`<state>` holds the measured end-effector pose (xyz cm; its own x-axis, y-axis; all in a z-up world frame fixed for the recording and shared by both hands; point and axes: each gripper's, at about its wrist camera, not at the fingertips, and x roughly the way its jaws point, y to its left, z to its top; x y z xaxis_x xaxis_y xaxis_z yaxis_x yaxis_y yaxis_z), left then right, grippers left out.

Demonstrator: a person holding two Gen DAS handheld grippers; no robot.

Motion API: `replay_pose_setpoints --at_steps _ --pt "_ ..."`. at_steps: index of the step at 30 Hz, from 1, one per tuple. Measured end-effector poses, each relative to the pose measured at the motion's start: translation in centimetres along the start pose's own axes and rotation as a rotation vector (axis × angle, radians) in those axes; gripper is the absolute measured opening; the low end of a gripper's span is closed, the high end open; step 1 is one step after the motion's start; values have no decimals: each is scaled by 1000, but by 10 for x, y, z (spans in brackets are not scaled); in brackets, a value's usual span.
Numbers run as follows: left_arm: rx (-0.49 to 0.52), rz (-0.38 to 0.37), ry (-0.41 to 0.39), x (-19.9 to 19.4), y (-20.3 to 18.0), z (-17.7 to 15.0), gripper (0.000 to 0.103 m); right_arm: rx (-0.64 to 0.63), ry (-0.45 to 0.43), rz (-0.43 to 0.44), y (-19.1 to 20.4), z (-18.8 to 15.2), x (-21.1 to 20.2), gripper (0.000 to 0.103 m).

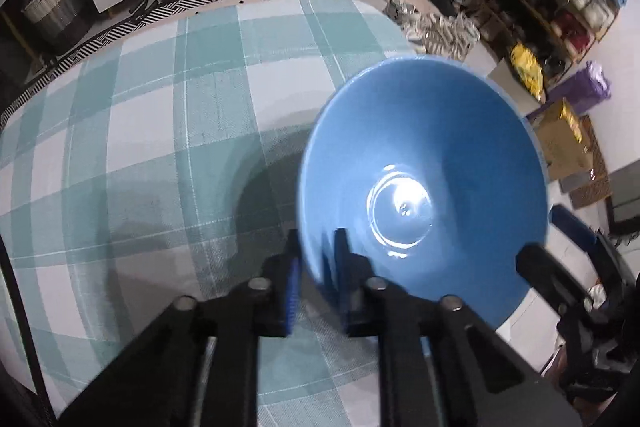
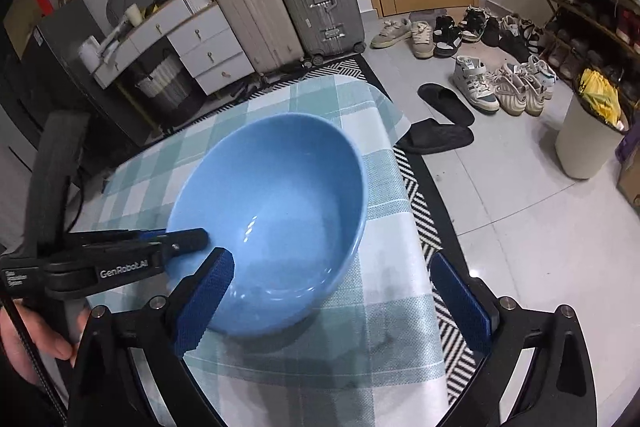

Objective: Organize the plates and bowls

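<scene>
Left hand-held gripper (image 1: 316, 259) pinches blue bowl (image 1: 424, 155) rim; right hand-held gripper (image 2: 336, 291) hangs wide apart.

Blue bowl (image 2: 276, 215) upright on the checked tablecloth (image 2: 384, 327), near the table's right edge. Left gripper (image 2: 192, 239) comes in from the left, clamped on the bowl's near-left rim, a hand (image 2: 36, 331) behind it. Right gripper (image 2: 340, 303) spread wide: left pad just beside the bowl, right pad apart.

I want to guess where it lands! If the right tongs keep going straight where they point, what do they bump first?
Probably the blue bowl: its near side sits between the open right tongs, with the checked tablecloth just beneath. Depth is hard to judge.
</scene>
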<state>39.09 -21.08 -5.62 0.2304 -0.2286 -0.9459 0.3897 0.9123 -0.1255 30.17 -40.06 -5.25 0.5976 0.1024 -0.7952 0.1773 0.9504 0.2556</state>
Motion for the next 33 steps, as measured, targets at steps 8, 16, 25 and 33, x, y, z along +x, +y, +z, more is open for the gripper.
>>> replay_pose_setpoints --at_steps 8,16,25,33 --pt "5 14 -1 -7 1 -4 9 71 46 29 -7 6 6 100" --pt "9 26 11 -8 4 -9 9 24 143 -9 4 9 19 57" --pt "19 23 19 -9 7 -15 9 -20 185 -53 11 2 30 21" --pt "22 36 38 -15 13 -24 9 -43 221 -72 23 -3 29 13"
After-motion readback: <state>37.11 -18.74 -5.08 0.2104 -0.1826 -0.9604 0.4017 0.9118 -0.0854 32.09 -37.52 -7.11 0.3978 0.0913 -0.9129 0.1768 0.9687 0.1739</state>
